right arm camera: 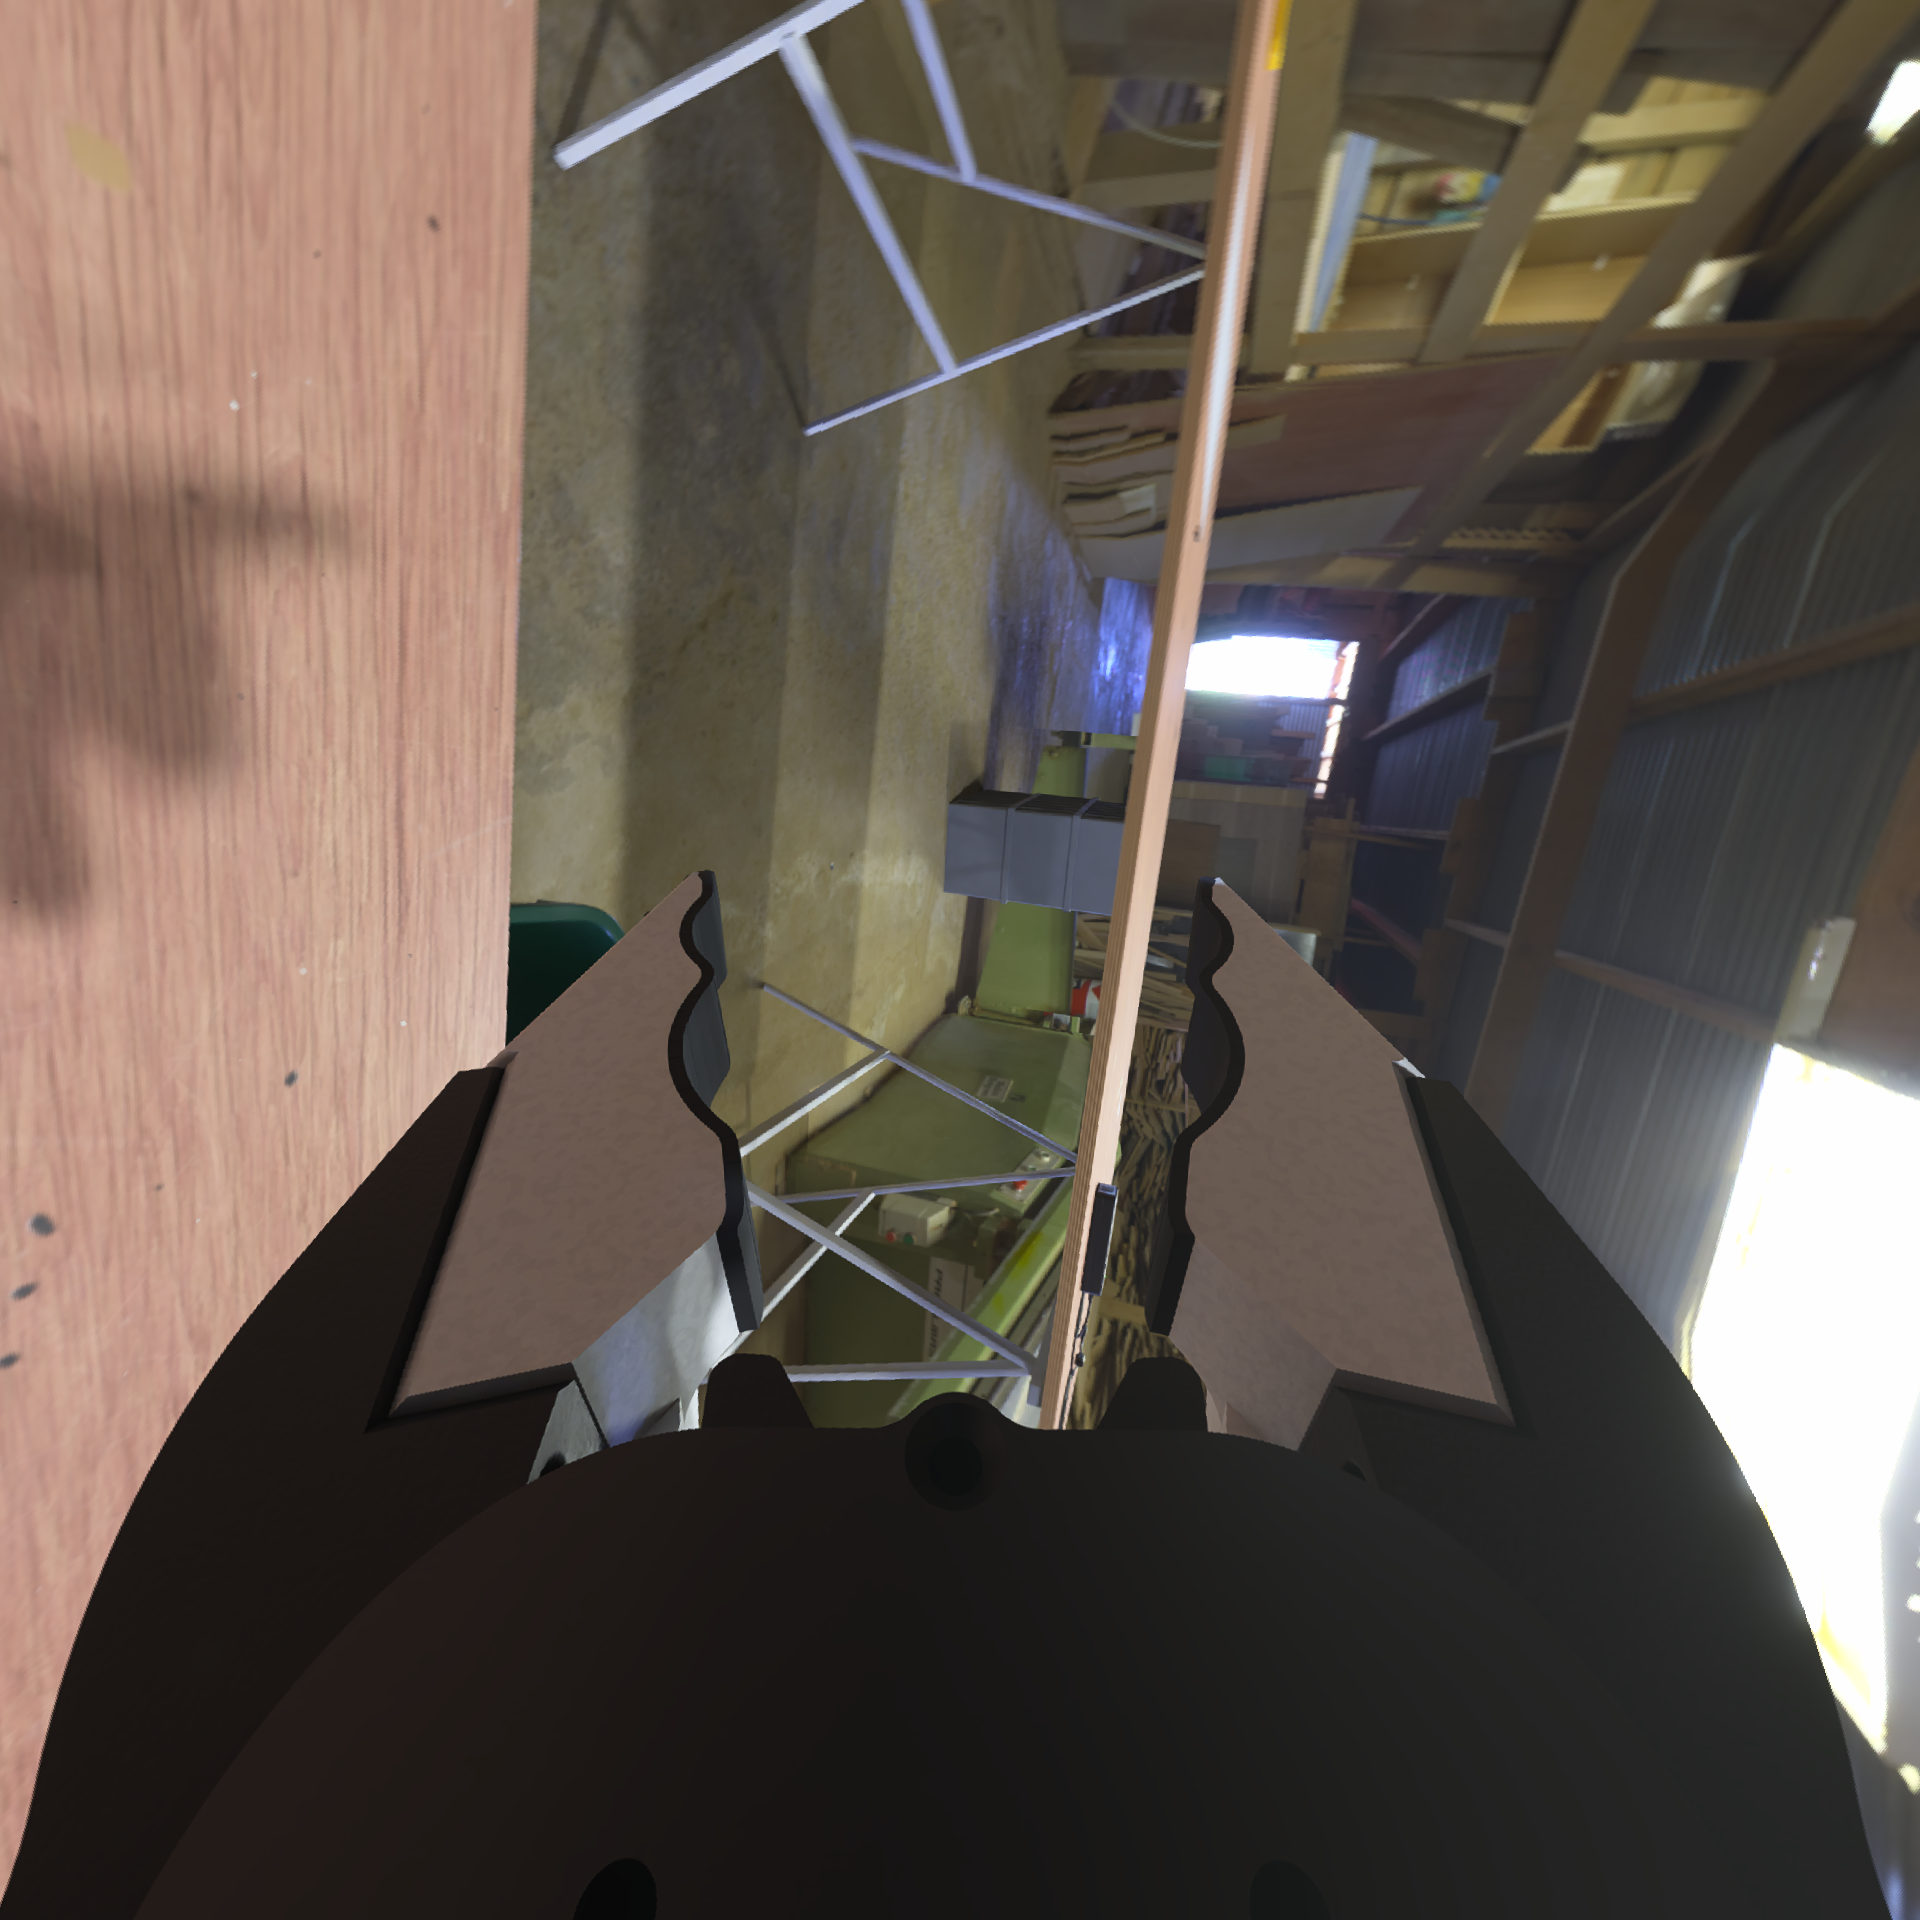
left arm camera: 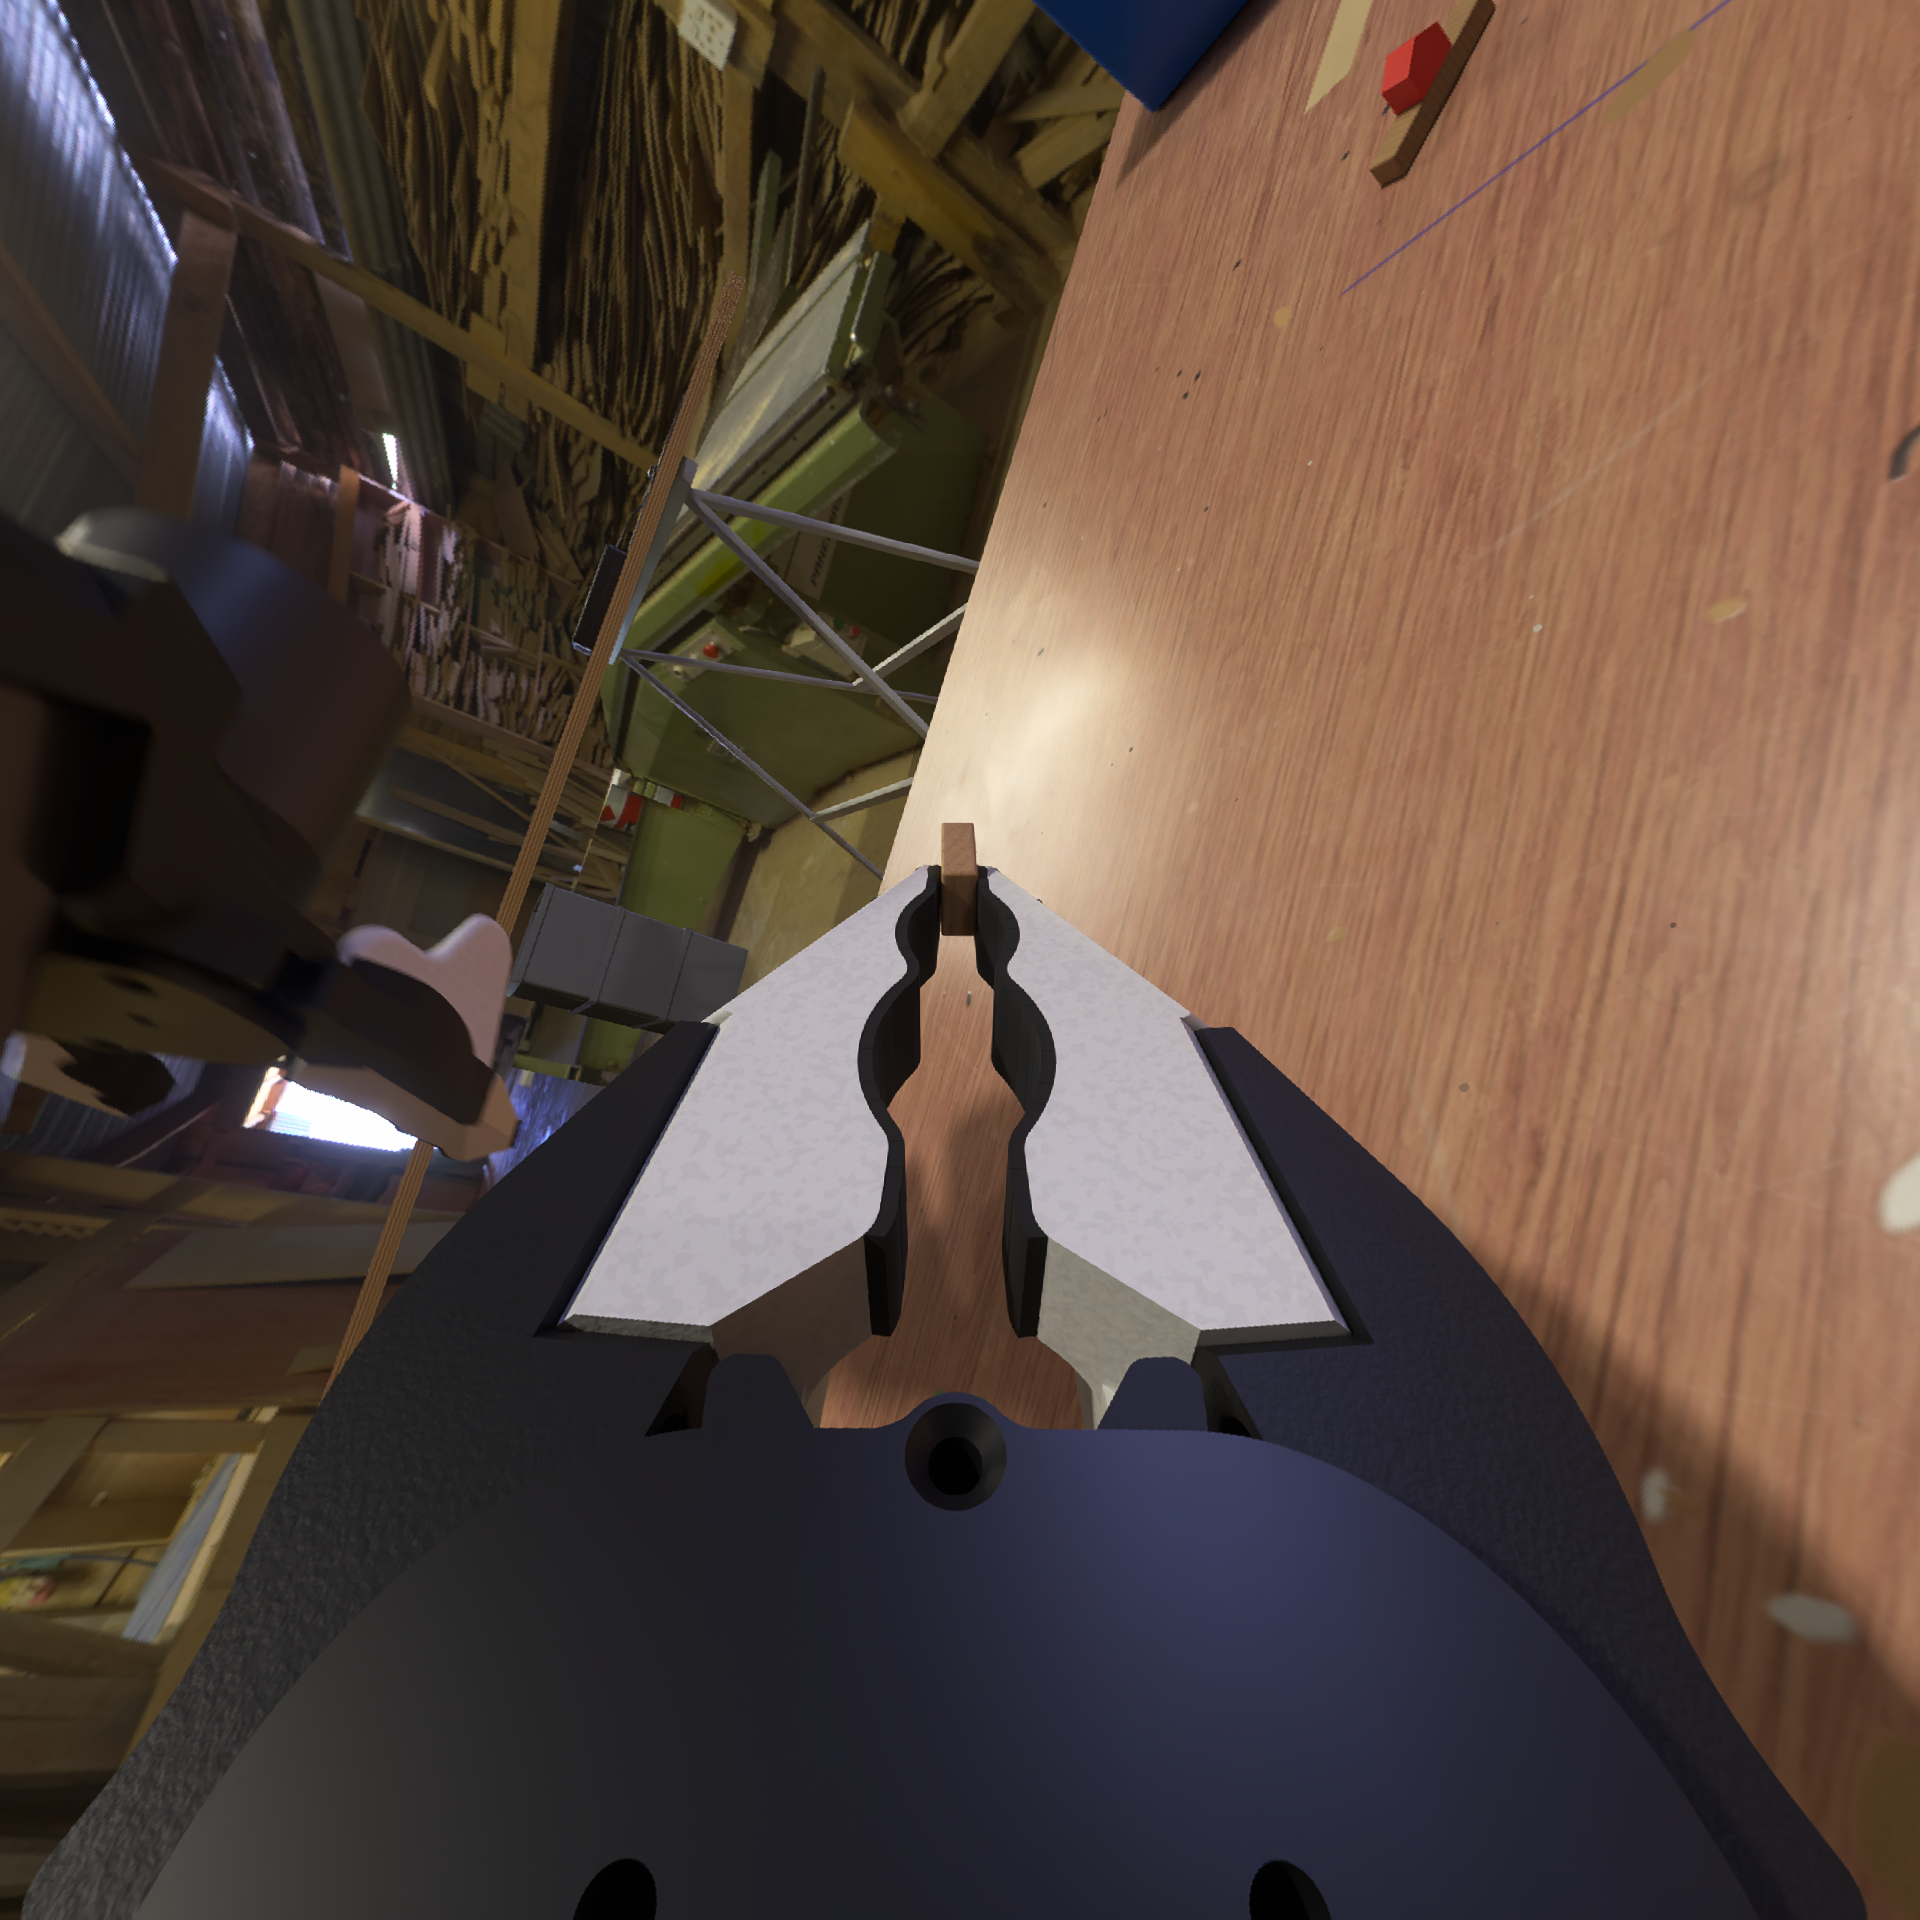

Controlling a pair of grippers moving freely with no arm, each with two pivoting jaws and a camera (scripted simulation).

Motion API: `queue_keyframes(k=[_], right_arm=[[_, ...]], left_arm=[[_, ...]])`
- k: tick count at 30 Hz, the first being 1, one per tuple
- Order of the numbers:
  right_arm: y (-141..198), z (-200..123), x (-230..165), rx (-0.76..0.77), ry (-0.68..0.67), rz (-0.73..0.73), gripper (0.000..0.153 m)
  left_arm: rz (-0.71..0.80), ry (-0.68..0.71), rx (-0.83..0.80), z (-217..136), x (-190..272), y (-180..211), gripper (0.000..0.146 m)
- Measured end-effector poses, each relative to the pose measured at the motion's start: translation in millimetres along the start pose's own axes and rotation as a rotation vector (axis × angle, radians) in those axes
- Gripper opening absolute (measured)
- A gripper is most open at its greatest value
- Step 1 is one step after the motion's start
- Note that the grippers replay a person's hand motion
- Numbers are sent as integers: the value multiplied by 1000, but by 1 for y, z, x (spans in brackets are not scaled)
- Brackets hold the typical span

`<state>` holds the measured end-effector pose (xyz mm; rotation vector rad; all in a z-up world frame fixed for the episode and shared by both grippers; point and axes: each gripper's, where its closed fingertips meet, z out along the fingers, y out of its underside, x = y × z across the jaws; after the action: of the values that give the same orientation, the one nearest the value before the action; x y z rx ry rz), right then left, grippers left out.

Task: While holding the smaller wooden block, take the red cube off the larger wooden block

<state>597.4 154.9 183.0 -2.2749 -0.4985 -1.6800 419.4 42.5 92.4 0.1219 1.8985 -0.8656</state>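
Observation:
In the left wrist view my left gripper (left arm camera: 957,883) is shut on the smaller wooden block (left arm camera: 957,878), a thin brown piece pinched between the fingertips above the table. The red cube (left arm camera: 1415,68) sits on the larger wooden block (left arm camera: 1425,109), a flat brown slab lying far off at the top right. My right gripper shows in the same view at the left edge (left arm camera: 436,997), off the table's side. In the right wrist view my right gripper (right arm camera: 954,894) is open and empty, pointing past the table edge at the workshop background. Neither block nor the cube shows there.
The reddish wooden table (left arm camera: 1455,727) fills the right of the left wrist view and the left strip of the right wrist view (right arm camera: 260,623). A blue object (left arm camera: 1143,42) sits at the table's far end near the larger block. A pale strip (left arm camera: 1340,62) lies beside that block.

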Motion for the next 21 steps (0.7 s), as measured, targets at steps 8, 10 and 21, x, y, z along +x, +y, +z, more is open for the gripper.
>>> queue_keyframes(k=[8, 10, 21], right_arm=[[70, -109, 34, -14, 76, 209, 80], [105, -140, 26, -51, 14, 305, 71], [269, -261, -103, -287, -385, 715, 26]], left_arm=[[-8, -3, 6, -1, -1, -1, 5], [-10, 0, 7, 0, 0, -1, 5], [-19, -15, -24, 3, -4, 7, 5]])
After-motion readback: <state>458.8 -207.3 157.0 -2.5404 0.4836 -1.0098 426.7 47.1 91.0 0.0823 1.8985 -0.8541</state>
